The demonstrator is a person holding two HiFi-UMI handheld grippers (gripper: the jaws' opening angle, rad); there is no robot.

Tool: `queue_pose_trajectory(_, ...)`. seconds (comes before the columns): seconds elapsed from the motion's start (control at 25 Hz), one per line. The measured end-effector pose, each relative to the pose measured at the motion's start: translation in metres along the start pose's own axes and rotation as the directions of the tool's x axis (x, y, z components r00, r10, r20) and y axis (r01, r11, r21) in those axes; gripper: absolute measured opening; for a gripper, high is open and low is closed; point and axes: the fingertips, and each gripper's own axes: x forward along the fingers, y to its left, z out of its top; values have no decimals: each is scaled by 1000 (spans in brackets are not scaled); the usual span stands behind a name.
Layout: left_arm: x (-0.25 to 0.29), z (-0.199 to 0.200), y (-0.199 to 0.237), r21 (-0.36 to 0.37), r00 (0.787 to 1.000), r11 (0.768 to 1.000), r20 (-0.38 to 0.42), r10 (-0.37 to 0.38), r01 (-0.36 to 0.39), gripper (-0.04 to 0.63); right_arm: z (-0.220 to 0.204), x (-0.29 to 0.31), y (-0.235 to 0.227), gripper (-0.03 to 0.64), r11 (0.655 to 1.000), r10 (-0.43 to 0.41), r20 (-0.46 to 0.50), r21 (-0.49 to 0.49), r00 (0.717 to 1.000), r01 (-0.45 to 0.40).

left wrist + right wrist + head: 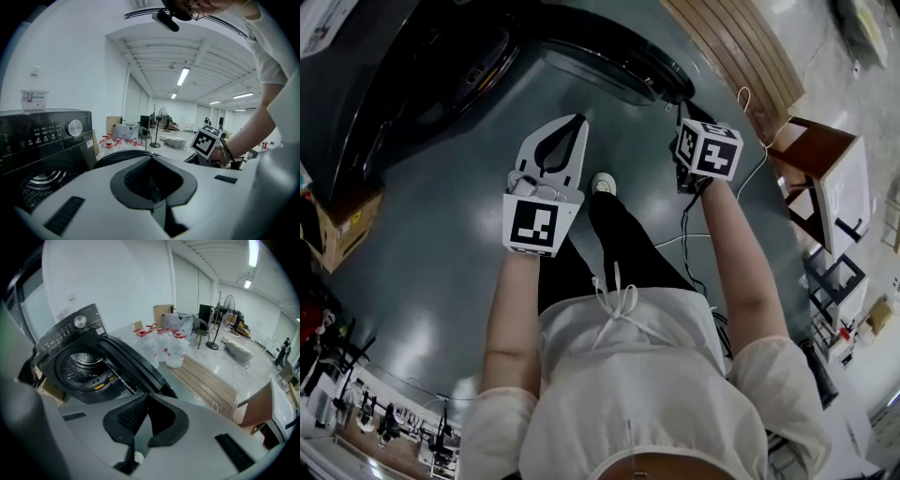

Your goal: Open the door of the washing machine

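Observation:
The black front-loading washing machine stands with its round door swung wide open, and the steel drum shows. In the head view the open door lies just beyond both grippers. My right gripper is shut and empty, a little short of the door's edge; its marker cube shows in the head view. My left gripper is also shut with nothing in it, pointing past the door's rim beside the machine's control panel.
A cardboard box sits left of the machine. A wooden pallet with water jugs lies behind the door. A wooden stool and a floor cable are at the right. My legs and white shoe stand between the grippers.

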Motion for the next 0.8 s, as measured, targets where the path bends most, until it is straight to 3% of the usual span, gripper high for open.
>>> queue_pose_trajectory(0.32,-65,24,33,17,989,992,80,121,-123,21,32,-37,94,8,966,160,75,-218,984,-140)
queue_pose_trajectory(0.48,-115,28,59,-34,977,980,83,196,-194,21,45,-60,154,8,931,247,100,-300,964,-207)
queue_pose_trajectory(0.64,-169,47,83,-64,947,954,119,298,-292,21,77,-96,217,8,882,383,149,-353,911,-313)
queue_pose_trajectory(0.8,-226,62,109,-72,908,920,145,393,-386,21,105,-125,280,8,815,480,179,-454,859,-360)
